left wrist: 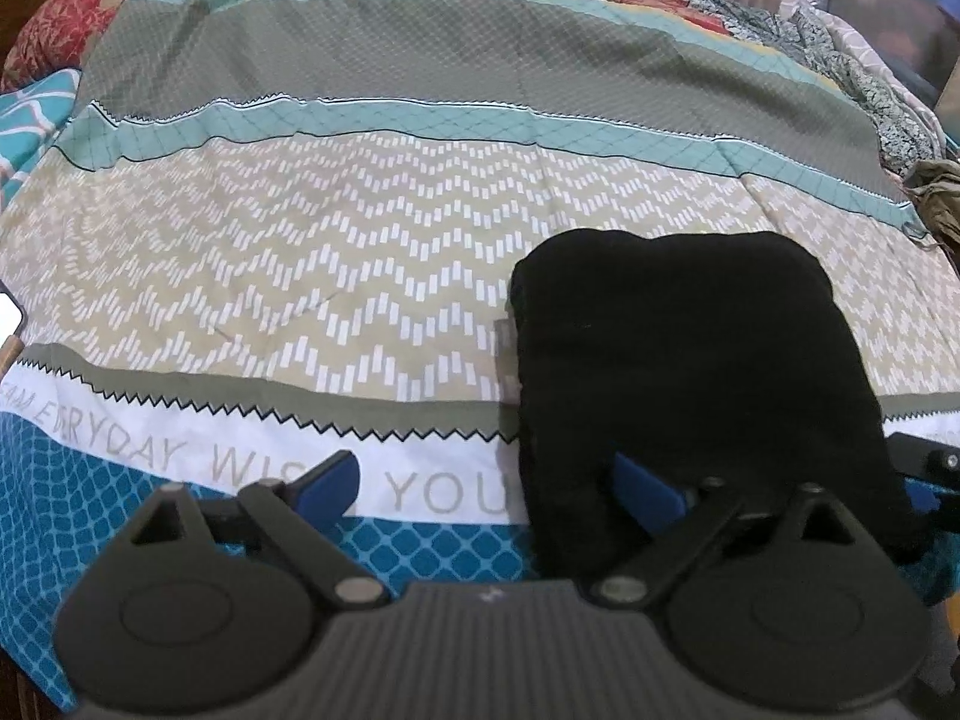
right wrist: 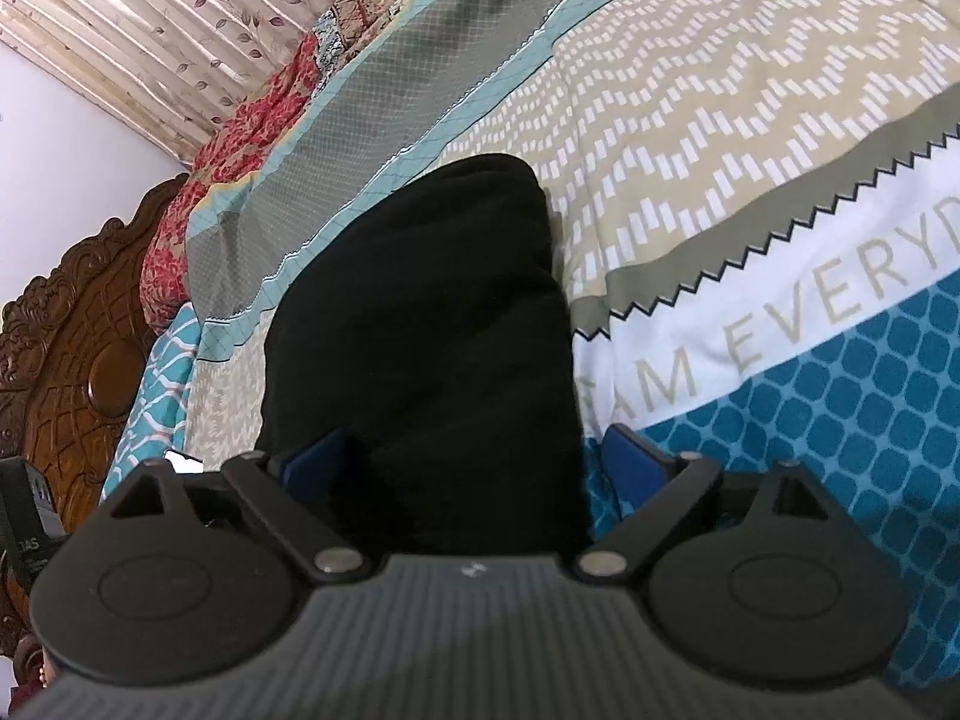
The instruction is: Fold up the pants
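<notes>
Bedroom; work surface is a bed covered by a patterned bedspread [left wrist: 372, 252]: beige chevron band, grey and teal stripes, a white strip with grey lettering, blue lattice at the near edge. Red floral quilt [left wrist: 90, 6] bunched along the far side. Carved wooden headboard [right wrist: 72, 348] at left of the right wrist view, pleated leaf-print curtain [right wrist: 120, 18] upper left.

Black pants [left wrist: 690, 372] lie folded into a compact, thick rectangle, lower right of the left wrist view, centre of the right wrist view [right wrist: 432, 324]. Edges rounded; fabric so dark that no seams or layers can be made out. Near end is cut off behind the gripper bodies.

Left gripper [left wrist: 489, 483]: jaws spread wide, the right blue pad over the pants' edge, the left over bare bedspread; contact not clear. Right gripper [right wrist: 480, 456]: jaws wide, straddling the bundle's near end, not pinching.

Olive cloth [left wrist: 939, 192] at right edge, mostly cut off.
</notes>
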Demonstrator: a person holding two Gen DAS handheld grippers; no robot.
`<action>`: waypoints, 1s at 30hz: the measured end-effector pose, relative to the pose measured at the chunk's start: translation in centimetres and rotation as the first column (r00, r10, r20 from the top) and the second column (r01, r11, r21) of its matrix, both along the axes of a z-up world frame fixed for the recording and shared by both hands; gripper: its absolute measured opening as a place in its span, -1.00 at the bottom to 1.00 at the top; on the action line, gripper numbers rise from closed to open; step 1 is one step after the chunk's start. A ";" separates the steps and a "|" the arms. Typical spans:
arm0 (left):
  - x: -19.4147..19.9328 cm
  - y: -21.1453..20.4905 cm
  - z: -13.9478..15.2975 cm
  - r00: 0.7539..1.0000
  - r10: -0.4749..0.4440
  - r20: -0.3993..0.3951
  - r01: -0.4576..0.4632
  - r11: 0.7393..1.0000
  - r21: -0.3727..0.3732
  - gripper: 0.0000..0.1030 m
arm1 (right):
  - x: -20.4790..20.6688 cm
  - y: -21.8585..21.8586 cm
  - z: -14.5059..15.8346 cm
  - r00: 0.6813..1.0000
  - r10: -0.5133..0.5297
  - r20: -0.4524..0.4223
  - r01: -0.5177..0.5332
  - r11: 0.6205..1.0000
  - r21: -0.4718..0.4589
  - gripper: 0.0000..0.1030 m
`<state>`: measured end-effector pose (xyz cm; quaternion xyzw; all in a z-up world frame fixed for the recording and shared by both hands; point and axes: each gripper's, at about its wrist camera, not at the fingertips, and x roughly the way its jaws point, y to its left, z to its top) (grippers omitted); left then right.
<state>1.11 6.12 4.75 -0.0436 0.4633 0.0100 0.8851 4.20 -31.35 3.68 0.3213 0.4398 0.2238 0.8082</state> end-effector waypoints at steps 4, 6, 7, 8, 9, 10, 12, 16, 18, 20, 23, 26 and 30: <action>0.1 0.1 -0.2 1.000 0.000 -0.001 0.000 1.000 0.006 0.86 | 0.0 0.1 -0.1 1.000 -0.005 0.000 0.005 1.000 0.002 0.88; 0.2 0.1 -0.2 1.000 0.000 -0.002 0.000 1.000 0.006 0.86 | 0.0 0.1 -0.1 1.000 -0.005 -0.001 0.005 1.000 0.002 0.88; 0.2 0.1 -0.2 1.000 0.001 -0.003 -0.001 1.000 0.004 0.86 | 0.0 0.1 -0.1 1.000 -0.004 0.000 0.004 1.000 0.002 0.88; 0.3 0.2 -0.3 1.000 0.000 -0.003 0.000 1.000 0.003 0.86 | 0.0 0.1 -0.1 1.000 -0.004 0.000 0.004 1.000 0.002 0.89; 0.3 0.3 -0.3 1.000 0.000 -0.003 0.000 1.000 0.003 0.86 | 0.0 0.1 -0.1 1.000 -0.004 0.001 0.004 1.000 0.002 0.89; 0.3 0.3 -0.3 1.000 -0.001 -0.002 0.001 1.000 0.004 0.86 | 0.0 0.1 -0.1 1.000 -0.005 0.001 0.005 1.000 0.002 0.89; 0.3 0.2 -0.3 1.000 -0.002 0.001 0.002 1.000 0.008 0.86 | -0.1 0.2 0.0 1.000 -0.008 0.001 0.008 1.000 -0.001 0.89; 0.0 0.1 0.1 1.000 0.002 0.018 -0.002 1.000 0.028 0.86 | -0.8 0.3 1.5 0.997 -0.051 0.066 0.056 0.996 -0.073 0.89; -0.4 -0.2 0.7 0.999 0.008 0.038 -0.010 0.999 0.046 0.96 | -1.2 0.5 2.7 0.989 -0.069 0.133 0.087 0.988 -0.128 0.89; -0.7 -0.5 1.2 0.998 0.009 0.062 -0.012 0.999 0.053 0.99 | -1.6 1.1 4.1 0.980 -0.055 0.190 0.089 0.981 -0.172 0.89; -1.3 -1.1 2.0 0.996 0.004 0.090 -0.009 0.998 0.058 1.00 | -2.3 2.5 5.4 0.972 -0.010 0.236 0.064 0.973 -0.221 0.89; -1.9 -1.8 2.5 0.994 -0.001 0.112 -0.006 0.998 0.065 1.00 | -3.1 3.8 5.9 0.965 0.052 0.256 0.015 0.968 -0.252 0.89; -2.7 -2.4 2.8 0.993 0.010 0.119 -0.021 0.995 0.094 1.00 | -3.6 5.5 5.7 0.961 0.126 0.246 -0.053 0.958 -0.281 0.89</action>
